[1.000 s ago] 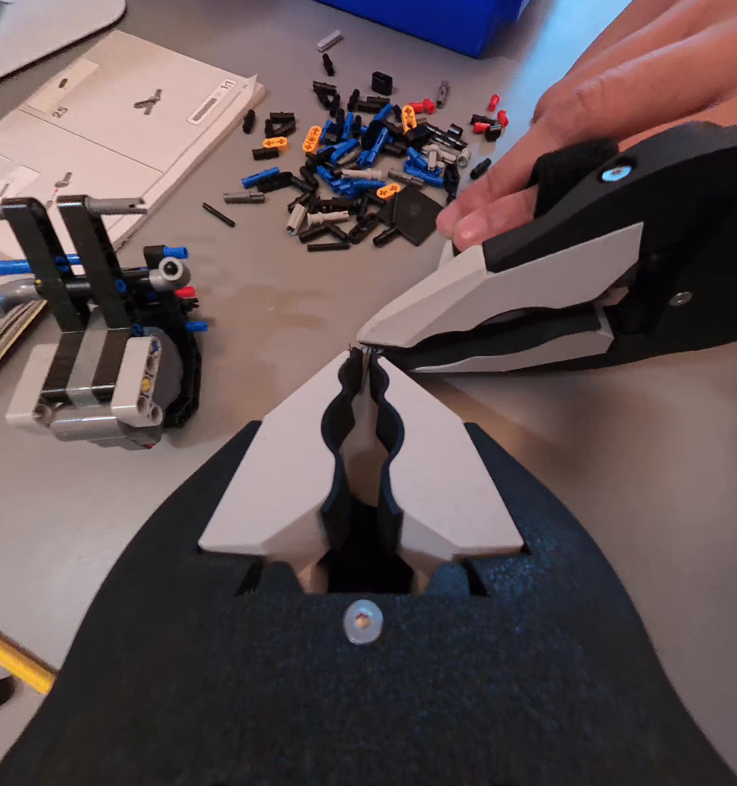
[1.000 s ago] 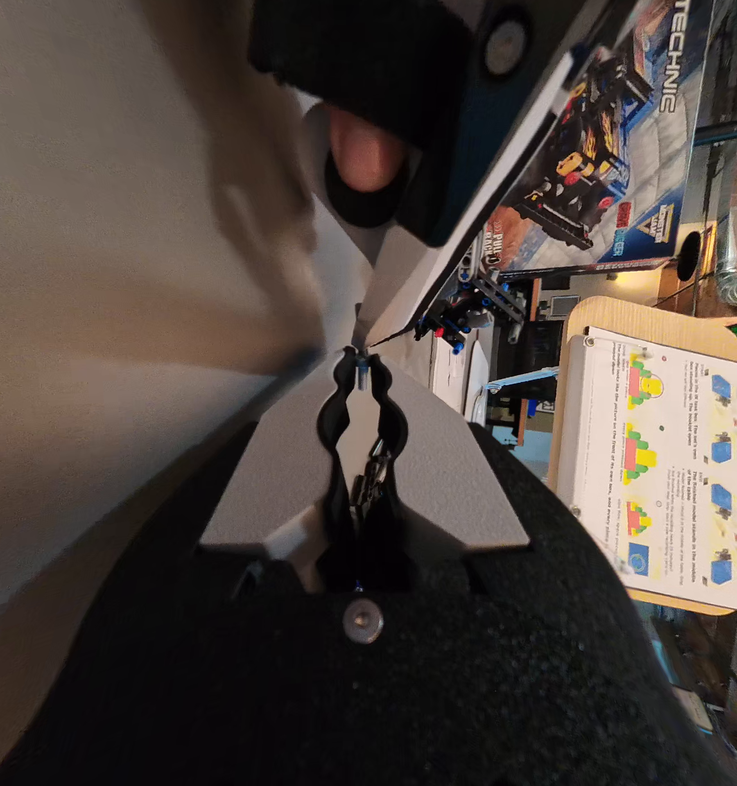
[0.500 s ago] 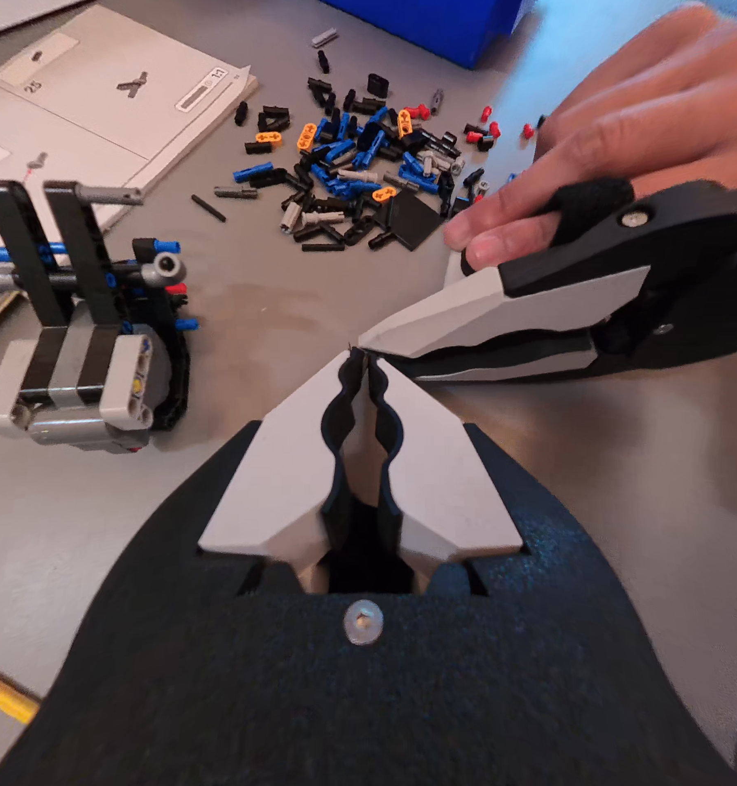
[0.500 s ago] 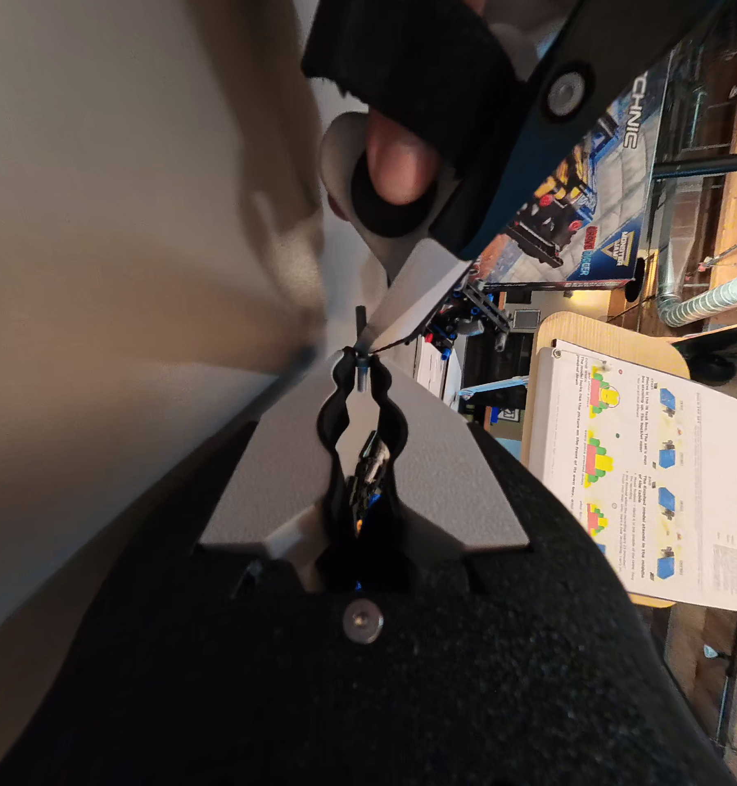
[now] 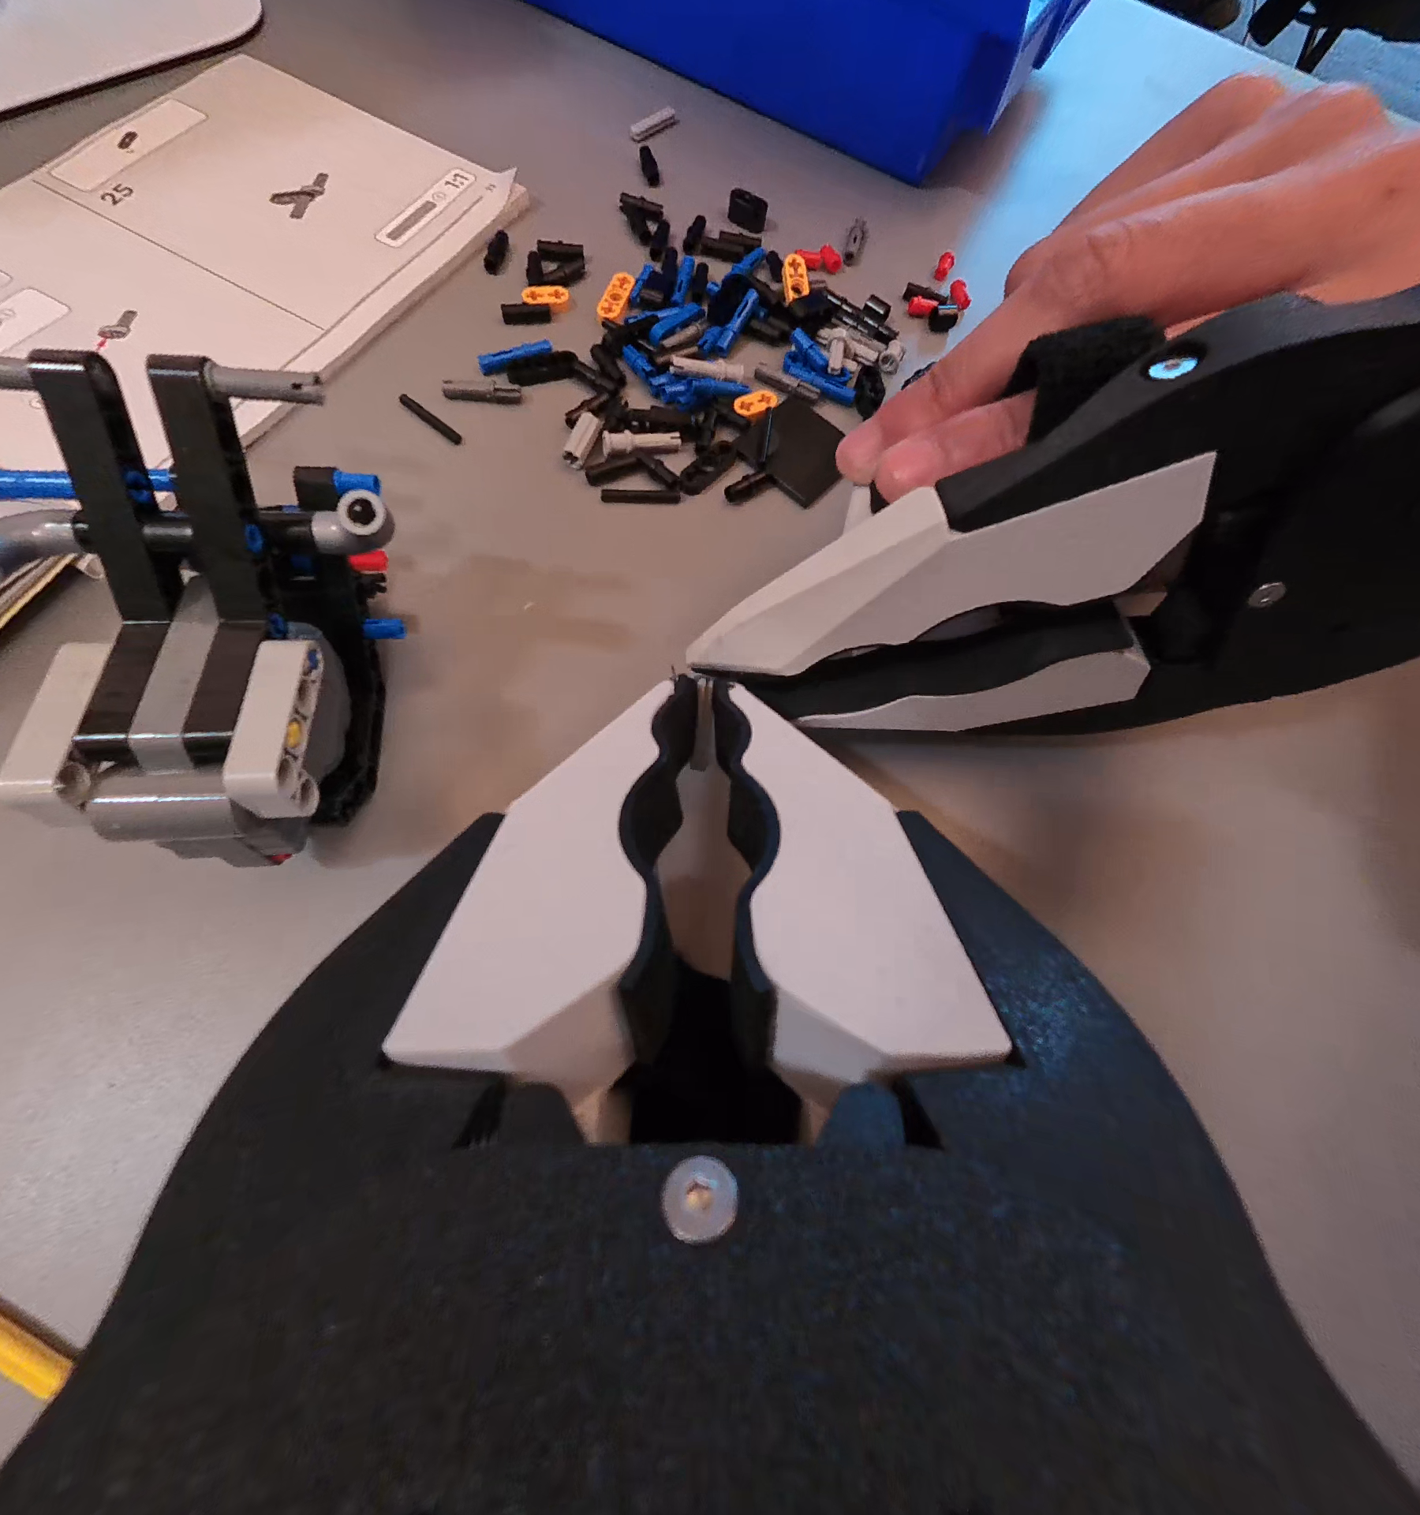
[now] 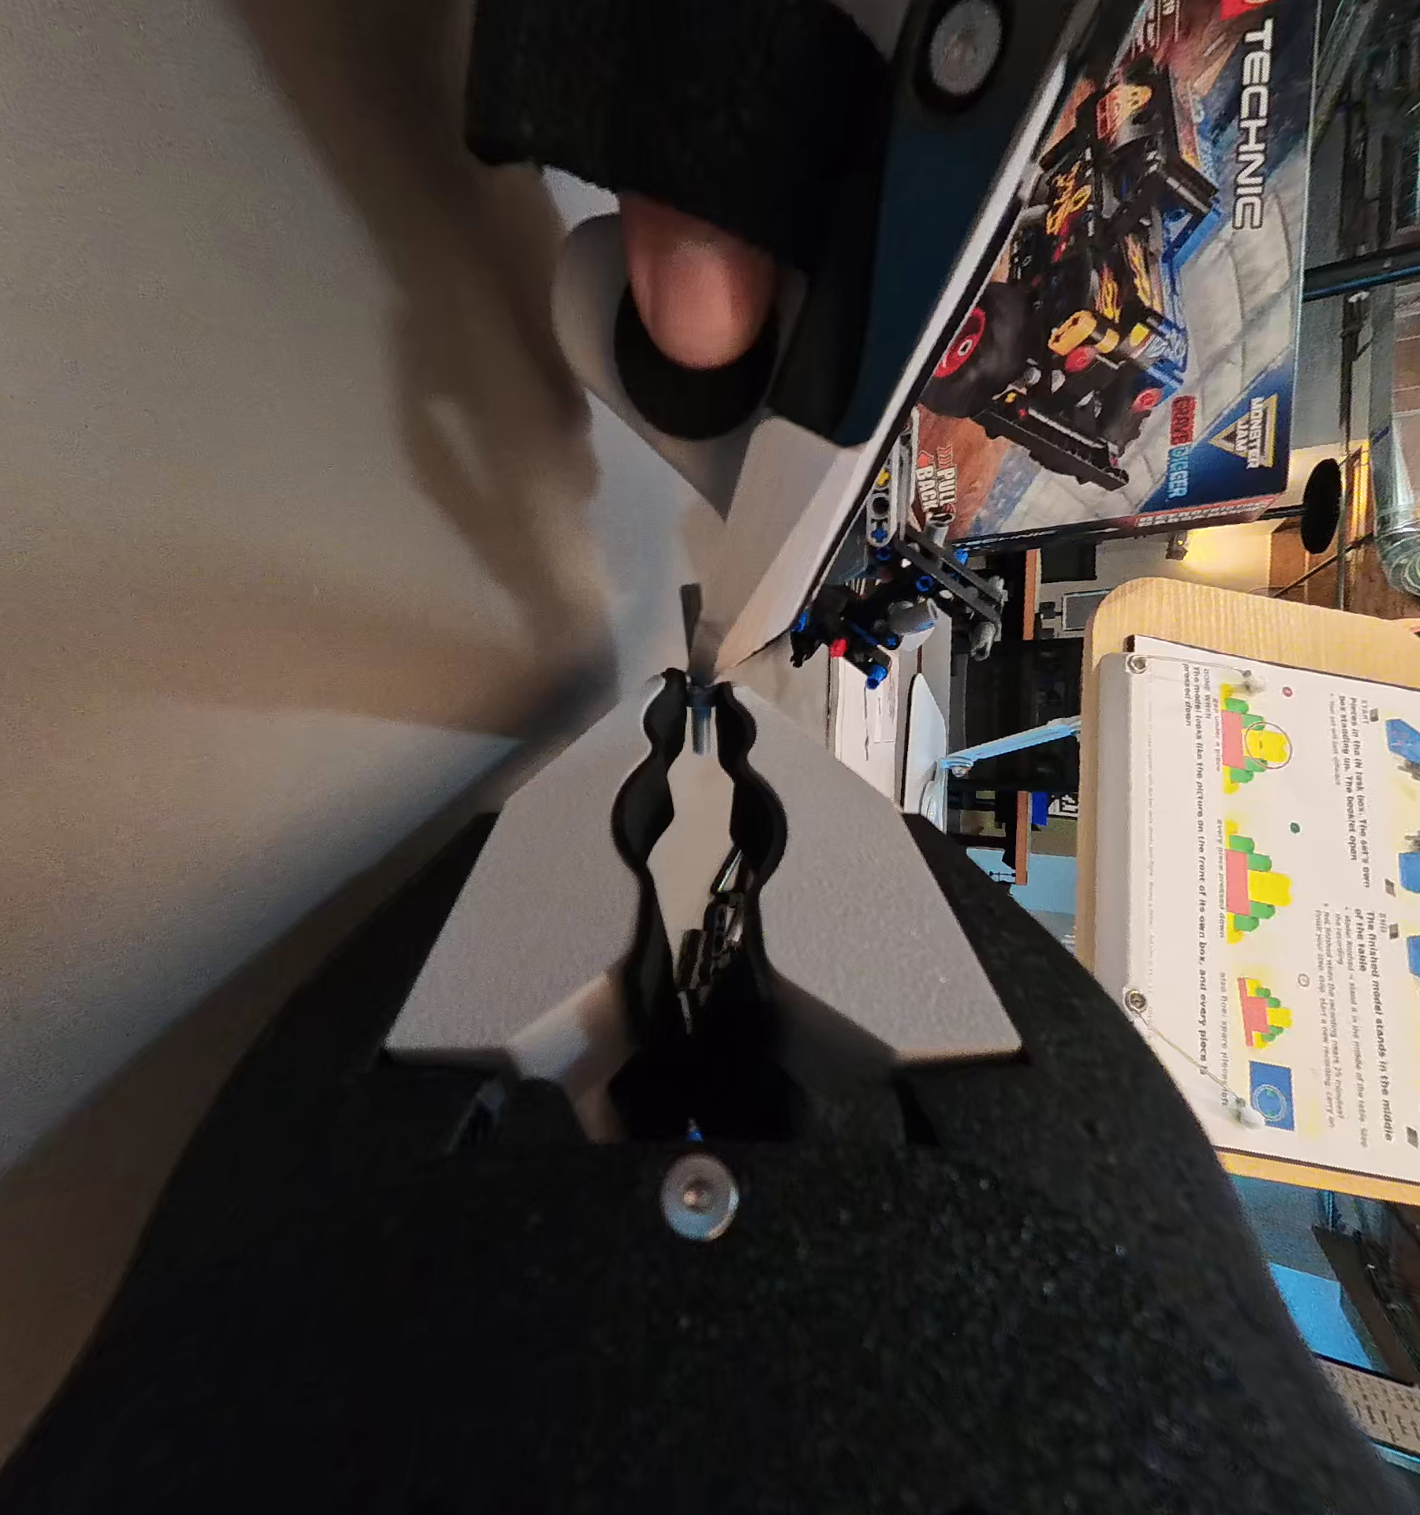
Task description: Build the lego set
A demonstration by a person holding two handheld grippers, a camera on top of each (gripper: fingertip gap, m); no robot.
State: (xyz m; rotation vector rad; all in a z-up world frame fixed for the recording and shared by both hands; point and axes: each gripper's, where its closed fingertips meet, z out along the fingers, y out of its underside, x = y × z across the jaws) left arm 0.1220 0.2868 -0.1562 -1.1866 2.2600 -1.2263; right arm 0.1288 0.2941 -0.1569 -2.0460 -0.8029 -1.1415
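In the left wrist view my left gripper [image 5: 695, 687] is shut on a thin small grey piece [image 5: 699, 734] just above the grey table [image 5: 526, 590]. My right gripper [image 5: 694, 666], held by a hand [image 5: 1141, 246], comes in from the right. It is shut and its tip touches my left tips. In the right wrist view my right gripper [image 6: 694, 687] is shut on a small grey-blue pin [image 6: 700, 723]. A thin dark stub [image 6: 688, 611] sticks out past the pin. The left gripper's finger [image 6: 813, 574] meets it from the upper right. The part-built model [image 5: 198, 623] stands at the left.
A pile of loose black, blue, grey, orange and red parts [image 5: 715, 352] lies behind the grippers. An open instruction booklet [image 5: 223, 229] is at the far left and a blue bin [image 5: 813, 57] at the back. The set's box [image 6: 1141, 287] and an instruction card [image 6: 1305, 902] stand beyond. Left and right tips are no more than a few centimetres apart.
The two grippers stay tip to tip. A thin dark stub now shows beyond the pin in my right gripper. The left view shifted slightly against the table.
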